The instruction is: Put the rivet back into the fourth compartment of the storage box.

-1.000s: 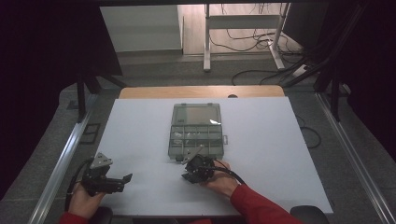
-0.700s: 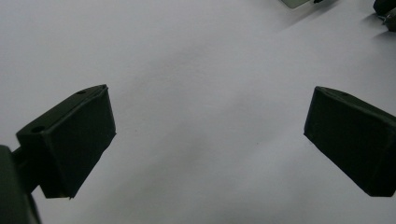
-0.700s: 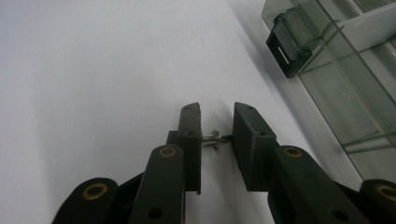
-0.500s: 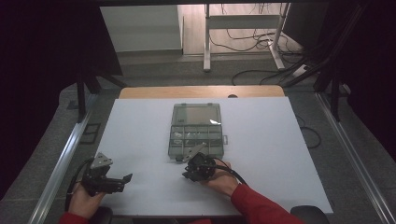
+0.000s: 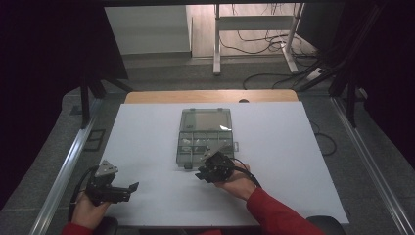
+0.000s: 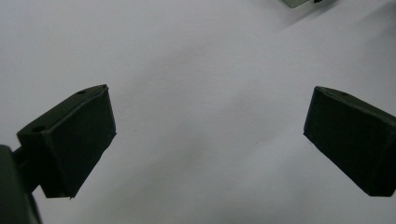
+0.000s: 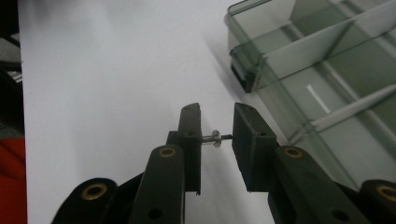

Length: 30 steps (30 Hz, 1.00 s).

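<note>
Left gripper point(image 5: 131, 187): held low over the near-left of the white tabletop point(image 5: 147, 142), jaws wide apart with bare surface between them. Clear compartment box point(image 5: 204, 137): lid open, at the middle of the tabletop. Right gripper point(image 7: 217, 122): just beside the box's near corner, jaws having just been closing and now clamped end to end on a small silver rivet point(image 7: 215, 138) raised above the tabletop.
</note>
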### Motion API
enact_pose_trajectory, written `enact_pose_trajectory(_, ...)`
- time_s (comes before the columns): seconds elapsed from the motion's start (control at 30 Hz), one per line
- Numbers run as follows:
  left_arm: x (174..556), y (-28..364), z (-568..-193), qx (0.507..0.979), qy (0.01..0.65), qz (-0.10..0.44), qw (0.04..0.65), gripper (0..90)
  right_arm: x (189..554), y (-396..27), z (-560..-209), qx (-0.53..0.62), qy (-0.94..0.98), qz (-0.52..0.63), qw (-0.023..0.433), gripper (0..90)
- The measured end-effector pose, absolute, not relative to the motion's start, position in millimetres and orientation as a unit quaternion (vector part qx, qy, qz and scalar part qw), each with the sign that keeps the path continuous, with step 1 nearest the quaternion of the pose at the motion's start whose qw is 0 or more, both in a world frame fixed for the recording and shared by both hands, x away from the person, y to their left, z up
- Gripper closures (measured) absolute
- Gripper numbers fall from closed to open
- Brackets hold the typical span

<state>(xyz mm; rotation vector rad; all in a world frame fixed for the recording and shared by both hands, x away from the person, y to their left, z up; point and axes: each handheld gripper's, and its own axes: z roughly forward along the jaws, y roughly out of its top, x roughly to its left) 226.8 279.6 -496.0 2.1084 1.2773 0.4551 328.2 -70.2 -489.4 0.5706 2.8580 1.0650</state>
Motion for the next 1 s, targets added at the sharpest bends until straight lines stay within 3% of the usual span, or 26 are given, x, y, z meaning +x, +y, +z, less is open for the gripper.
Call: enact_pose_trajectory(1.0, 227.0, 279.6, -496.1, 0.799, 0.485, 0.173, 0.311, 2.7, 377.0, -134.7, -465.1, 0.288, 0.881, 0.365, 0.084, 73.0)
